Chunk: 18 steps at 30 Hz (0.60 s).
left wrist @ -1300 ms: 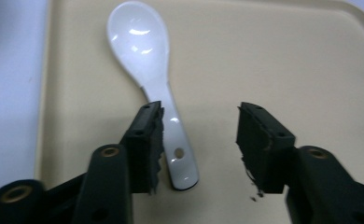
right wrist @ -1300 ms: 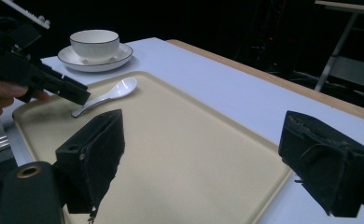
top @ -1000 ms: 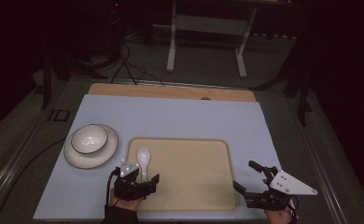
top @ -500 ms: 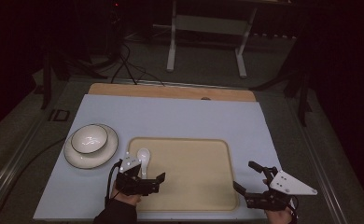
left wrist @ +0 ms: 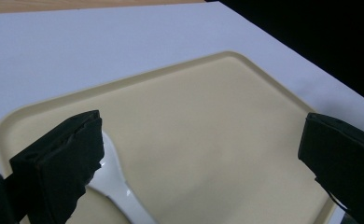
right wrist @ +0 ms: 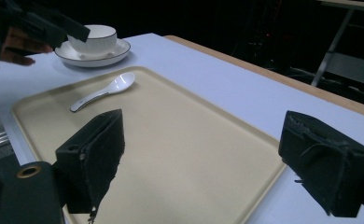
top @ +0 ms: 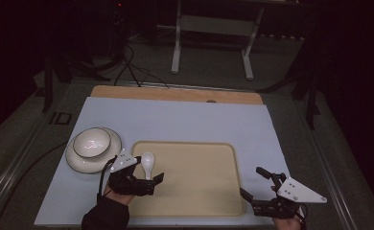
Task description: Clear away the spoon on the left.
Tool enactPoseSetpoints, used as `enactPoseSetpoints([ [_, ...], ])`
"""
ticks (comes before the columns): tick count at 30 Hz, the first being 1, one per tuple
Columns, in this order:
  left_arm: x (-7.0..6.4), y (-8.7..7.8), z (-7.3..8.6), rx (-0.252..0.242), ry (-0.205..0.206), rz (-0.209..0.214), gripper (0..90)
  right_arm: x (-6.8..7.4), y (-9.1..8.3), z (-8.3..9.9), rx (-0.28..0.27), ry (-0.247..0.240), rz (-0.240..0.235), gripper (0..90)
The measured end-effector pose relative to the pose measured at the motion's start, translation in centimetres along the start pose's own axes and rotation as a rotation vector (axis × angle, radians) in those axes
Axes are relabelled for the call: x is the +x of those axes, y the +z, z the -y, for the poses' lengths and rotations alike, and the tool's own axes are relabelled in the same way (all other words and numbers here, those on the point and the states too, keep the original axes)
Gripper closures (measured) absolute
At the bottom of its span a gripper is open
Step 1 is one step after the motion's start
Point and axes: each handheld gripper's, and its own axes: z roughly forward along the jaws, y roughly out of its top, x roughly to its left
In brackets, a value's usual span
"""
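Observation:
A white spoon point(top: 147, 163) lies at the left end of a beige tray point(top: 199, 182), bowl end pointing away from me. My left gripper point(top: 149, 175) hovers open over the spoon's handle. In the left gripper view the spoon point(left wrist: 112, 179) shows beside and partly under the left jaw, with the jaws wide apart over the tray point(left wrist: 208, 102). My right gripper point(top: 253, 183) stands open at the tray's near right corner, holding nothing. In the right gripper view the spoon point(right wrist: 108, 89) lies far across the tray point(right wrist: 180, 140).
A white bowl point(top: 92, 142) with a dark rim sits on a saucer point(top: 75, 160) left of the tray, on the pale blue mat point(top: 185, 122). The bowl point(right wrist: 95, 36) is also in the right gripper view. A wooden strip point(top: 175, 94) edges the table's far side.
My left gripper has moved a little forward and left over the spoon's handle. The spoon and the right gripper have not moved.

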Motion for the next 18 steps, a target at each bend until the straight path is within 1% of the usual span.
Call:
enactPoseSetpoints([
  [1, 0.1, -0.3, 0.0, -0.006, -0.001, 0.006, 0.8, 0.0, 0.0, 0.0, 0.001, 0.001, 0.001, 14.3],
  [4, 0.6, -0.9, -0.1, -0.005, 0.005, 0.007, 0.8, 0.0, 0.2, 0.1, 0.006, 0.003, 0.001, 14.2],
  [5, 0.6, -0.9, -0.1, -0.005, 0.005, 0.007, 0.8, 0.0, 0.2, 0.1, 0.006, 0.003, 0.001, 14.2],
  [6, 0.8, -1.2, -0.1, -0.011, 0.007, 0.011, 0.8, -0.1, 0.2, 0.1, 0.007, 0.005, -0.001, 14.2],
  [9, 1.3, -1.8, -0.2, -0.011, 0.026, 0.013, 0.8, -0.1, 0.3, 0.1, 0.012, 0.006, -0.001, 14.2],
  [10, 1.4, -1.9, -0.3, -0.007, 0.034, 0.008, 0.8, -0.1, 0.4, 0.1, 0.013, 0.006, -0.001, 14.2],
  [12, 1.8, -2.3, -0.3, -0.019, 0.032, 0.021, 0.8, -0.1, 0.4, 0.1, 0.013, 0.003, 0.000, 14.3],
  [13, 1.9, -2.5, -0.4, -0.019, 0.036, 0.014, 0.8, -0.1, 0.4, 0.1, 0.013, 0.002, 0.001, 14.2],
  [15, 2.1, -2.8, -0.4, -0.030, 0.041, 0.015, 0.8, -0.1, 0.4, 0.1, 0.014, 0.003, 0.002, 14.2],
  [18, 2.6, -3.3, -0.3, -0.030, 0.046, 0.011, 0.8, -0.1, 0.5, 0.1, 0.018, 0.004, 0.002, 14.2],
])
